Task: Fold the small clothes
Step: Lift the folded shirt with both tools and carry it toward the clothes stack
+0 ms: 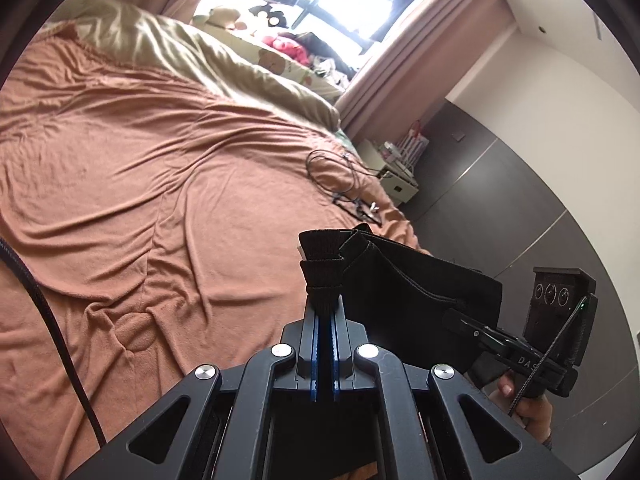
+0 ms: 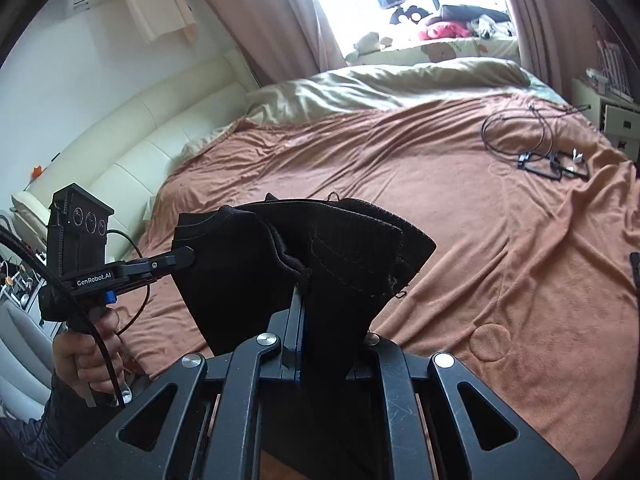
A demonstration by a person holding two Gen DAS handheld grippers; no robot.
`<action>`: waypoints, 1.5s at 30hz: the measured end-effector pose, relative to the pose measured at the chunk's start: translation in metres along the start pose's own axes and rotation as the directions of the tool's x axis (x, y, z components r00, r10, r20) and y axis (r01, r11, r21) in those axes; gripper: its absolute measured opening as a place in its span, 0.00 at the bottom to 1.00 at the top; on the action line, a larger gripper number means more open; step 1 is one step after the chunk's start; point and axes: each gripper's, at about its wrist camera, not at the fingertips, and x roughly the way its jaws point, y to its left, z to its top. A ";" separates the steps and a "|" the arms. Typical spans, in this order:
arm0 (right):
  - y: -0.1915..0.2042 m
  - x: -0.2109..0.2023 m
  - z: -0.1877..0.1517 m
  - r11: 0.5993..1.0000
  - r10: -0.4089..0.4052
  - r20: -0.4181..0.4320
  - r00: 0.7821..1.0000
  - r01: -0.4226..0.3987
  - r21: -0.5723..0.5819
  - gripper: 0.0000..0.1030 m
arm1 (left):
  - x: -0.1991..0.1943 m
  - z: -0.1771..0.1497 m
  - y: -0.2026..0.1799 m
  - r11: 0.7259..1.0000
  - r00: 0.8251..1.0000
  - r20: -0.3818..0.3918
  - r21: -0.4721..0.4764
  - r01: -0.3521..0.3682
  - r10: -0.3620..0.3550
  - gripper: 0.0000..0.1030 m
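Both grippers, left [image 1: 324, 300] and right [image 2: 298, 300], had fingers clamped on a black garment [image 2: 304, 248] held above the bed [image 2: 460, 220]; laying it flat toward twelve o'clock seemingly came next.

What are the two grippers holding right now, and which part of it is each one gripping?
Both hold one black garment above the bed. The left gripper pinches its ribbed edge; the right gripper clamps a bunched seam at the other end.

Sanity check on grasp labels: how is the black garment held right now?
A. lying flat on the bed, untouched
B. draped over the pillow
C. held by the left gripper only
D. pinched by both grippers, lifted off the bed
D: the left gripper and the right gripper are both shut on the black garment, which hangs between them above the orange blanket.
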 end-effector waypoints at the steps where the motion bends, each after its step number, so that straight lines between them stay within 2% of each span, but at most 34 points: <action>1: 0.003 -0.012 -0.004 1.000 -0.002 0.013 1.000 0.002 -0.003 0.07 | -0.006 -0.001 -0.008 1.000 1.000 0.007 0.009 0.008 -0.008 0.04; 10: 0.004 -0.107 -0.032 0.998 -0.055 0.098 0.994 0.057 -0.010 0.07 | -0.031 -0.016 -0.081 0.994 0.998 0.019 0.094 0.053 -0.055 0.04; 18: -0.003 -0.189 -0.060 0.992 -0.127 0.148 0.981 0.128 0.001 0.07 | -0.014 -0.031 -0.149 0.977 0.993 -0.024 0.173 0.122 -0.120 0.04; 26: -0.020 -0.268 -0.089 0.978 -0.207 0.209 0.956 0.200 0.053 0.07 | 0.012 -0.040 -0.223 0.947 0.979 -0.074 0.250 0.203 -0.190 0.04; 34: -0.020 -0.325 -0.104 0.956 -0.293 0.253 0.922 0.283 0.076 0.07 | 0.046 -0.044 -0.292 0.903 0.955 -0.137 0.311 0.295 -0.264 0.04; 38: -0.017 -0.340 -0.108 0.944 -0.330 0.269 0.905 0.319 0.083 0.07 | 0.063 -0.045 -0.322 0.886 0.939 -0.170 0.318 0.338 -0.297 0.04; 45: -0.014 -0.372 -0.121 0.919 -0.394 0.301 0.869 0.379 0.108 0.07 | 0.096 -0.050 -0.379 0.826 0.895 -0.231 0.350 0.442 -0.381 0.04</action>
